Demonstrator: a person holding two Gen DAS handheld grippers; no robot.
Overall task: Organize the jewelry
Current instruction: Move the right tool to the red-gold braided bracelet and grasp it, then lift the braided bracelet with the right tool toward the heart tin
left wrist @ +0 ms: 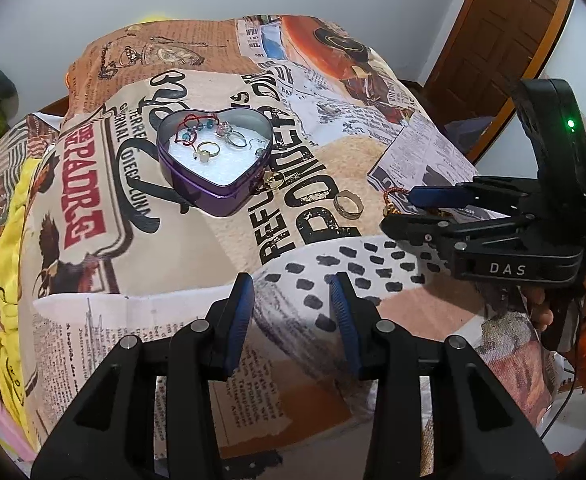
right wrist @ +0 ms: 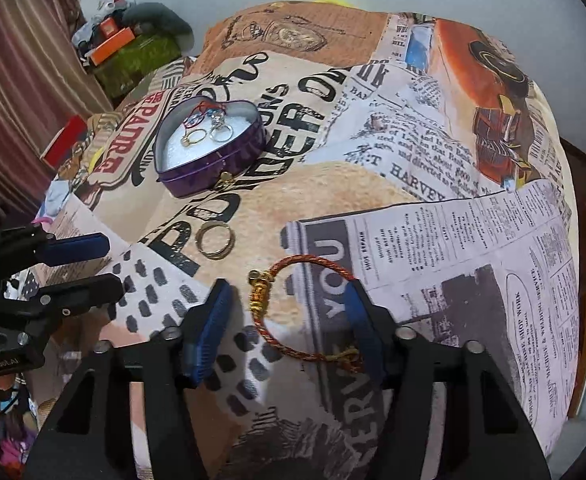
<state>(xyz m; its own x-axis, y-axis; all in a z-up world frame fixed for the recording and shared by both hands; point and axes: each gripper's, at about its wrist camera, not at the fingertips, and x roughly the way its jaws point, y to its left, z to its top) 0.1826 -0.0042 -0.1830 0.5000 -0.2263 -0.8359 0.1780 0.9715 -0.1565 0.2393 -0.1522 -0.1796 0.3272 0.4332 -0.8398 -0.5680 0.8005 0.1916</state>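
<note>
tin (right wrist: 213,152) on cloth (right wrist: 373,196), far left | rings (right wrist: 209,133) and cord (right wrist: 197,117) in tin | charm (right wrist: 225,177) on cloth, touching tin's near wall | band (right wrist: 215,241) nearer than tin | bracelet (right wrist: 305,312) nearest, between right gripper (right wrist: 289,332) fingers | left gripper (left wrist: 291,312) left of band

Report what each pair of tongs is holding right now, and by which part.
Nothing is held. The left tongs are open over bare cloth. The right tongs are open, straddling the red braided cord bracelet with gold beads, which lies flat on the newspaper-print cloth.
</note>
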